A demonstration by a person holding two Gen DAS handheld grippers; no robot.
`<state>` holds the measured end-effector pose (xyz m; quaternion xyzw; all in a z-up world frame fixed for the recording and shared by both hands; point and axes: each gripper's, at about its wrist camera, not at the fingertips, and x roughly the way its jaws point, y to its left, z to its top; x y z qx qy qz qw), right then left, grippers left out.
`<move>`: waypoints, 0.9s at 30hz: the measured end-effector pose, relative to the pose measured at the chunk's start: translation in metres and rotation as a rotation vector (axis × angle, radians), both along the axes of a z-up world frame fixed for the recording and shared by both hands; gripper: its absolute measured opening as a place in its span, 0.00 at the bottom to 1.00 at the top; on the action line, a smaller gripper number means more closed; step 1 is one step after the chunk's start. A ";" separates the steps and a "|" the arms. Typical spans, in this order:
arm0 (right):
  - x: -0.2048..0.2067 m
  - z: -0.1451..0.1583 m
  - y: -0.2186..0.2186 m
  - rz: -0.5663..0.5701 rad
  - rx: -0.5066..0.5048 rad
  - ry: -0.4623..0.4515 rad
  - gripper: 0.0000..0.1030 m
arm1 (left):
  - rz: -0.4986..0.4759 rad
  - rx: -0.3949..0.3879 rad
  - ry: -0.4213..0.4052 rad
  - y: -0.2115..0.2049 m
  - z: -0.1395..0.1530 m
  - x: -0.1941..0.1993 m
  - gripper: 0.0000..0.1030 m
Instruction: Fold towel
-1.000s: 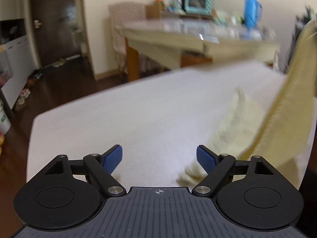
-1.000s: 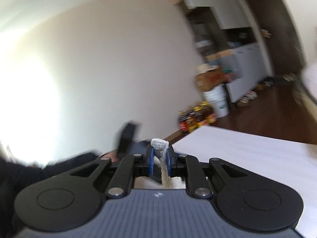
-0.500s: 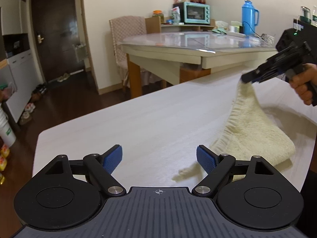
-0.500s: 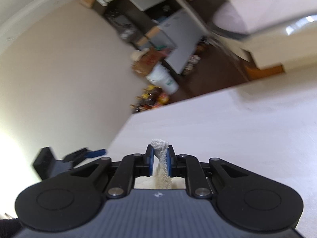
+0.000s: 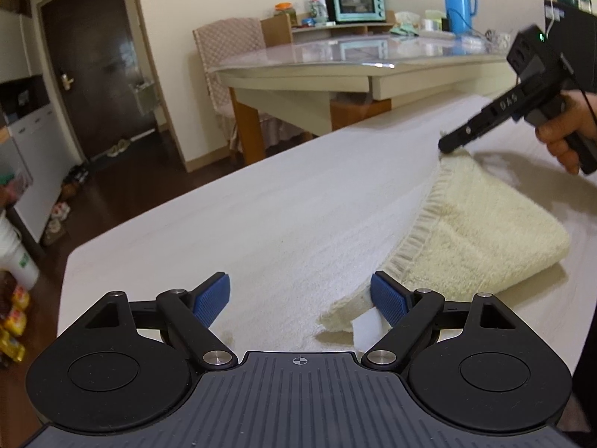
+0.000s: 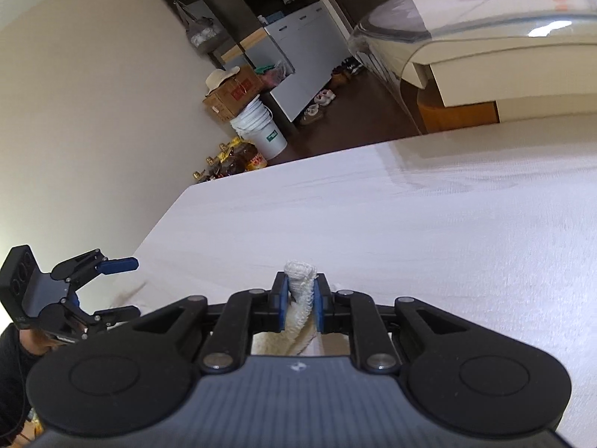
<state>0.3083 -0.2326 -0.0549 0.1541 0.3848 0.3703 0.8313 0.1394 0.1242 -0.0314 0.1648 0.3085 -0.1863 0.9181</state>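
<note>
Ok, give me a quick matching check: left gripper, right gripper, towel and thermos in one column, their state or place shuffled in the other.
Things:
1. left gripper
2. right gripper
3. towel
4. blue thermos

States or places:
A. lying doubled over on the white table
B. standing on the far glass-topped table
C. wide apart, nothing between the pads
D. opening, a towel corner between the pads

Pairs: 1-C, 2-D, 3-A, 4-B

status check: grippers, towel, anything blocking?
Left gripper open, empty. Right gripper opening, towel corner between pads. Towel folded on table. Nothing blocking.
</note>
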 end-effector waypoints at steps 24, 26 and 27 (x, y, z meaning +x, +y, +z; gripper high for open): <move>-0.086 0.043 0.038 0.216 -0.370 -0.380 0.45 | 0.128 0.038 -0.022 -0.001 0.004 -0.030 0.86; -0.082 0.040 0.043 0.220 -0.390 -0.377 0.47 | 0.136 0.037 -0.019 0.001 0.001 -0.026 0.86; -0.079 0.039 0.045 0.221 -0.399 -0.375 0.47 | 0.139 0.038 -0.018 0.001 0.000 -0.024 0.86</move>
